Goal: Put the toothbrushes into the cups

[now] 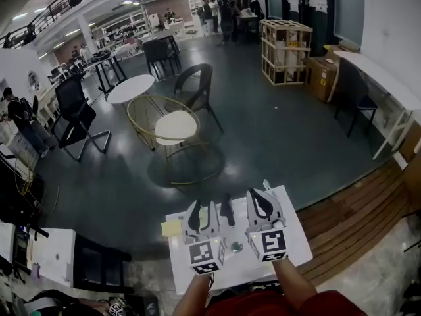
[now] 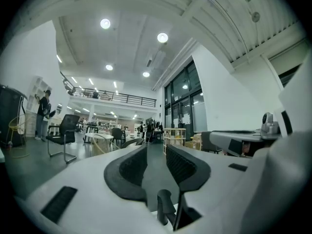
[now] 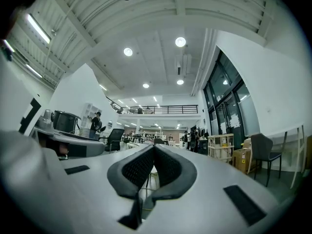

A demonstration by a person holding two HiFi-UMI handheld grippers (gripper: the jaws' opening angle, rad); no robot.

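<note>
In the head view both grippers are held level over a small white table [image 1: 296,239]. My left gripper [image 1: 199,208] has its jaws partly apart; in the left gripper view [image 2: 156,149] a clear gap shows between the pads, with nothing in it. My right gripper [image 1: 263,193] has its jaws together; in the right gripper view [image 3: 154,148] the pads meet at the tips on nothing. A dark thing [image 1: 227,211] lies on the table between the two grippers, too small to identify. I cannot make out any toothbrush or cup.
A yellow note [image 1: 171,228] lies at the table's left edge and a small round greenish thing [image 1: 237,246] sits near the grippers' cubes. Beyond the table are a gold wire chair [image 1: 164,125], a round white table [image 1: 130,88] and a wooden crate [image 1: 285,50]. Wooden decking [image 1: 355,209] runs to the right.
</note>
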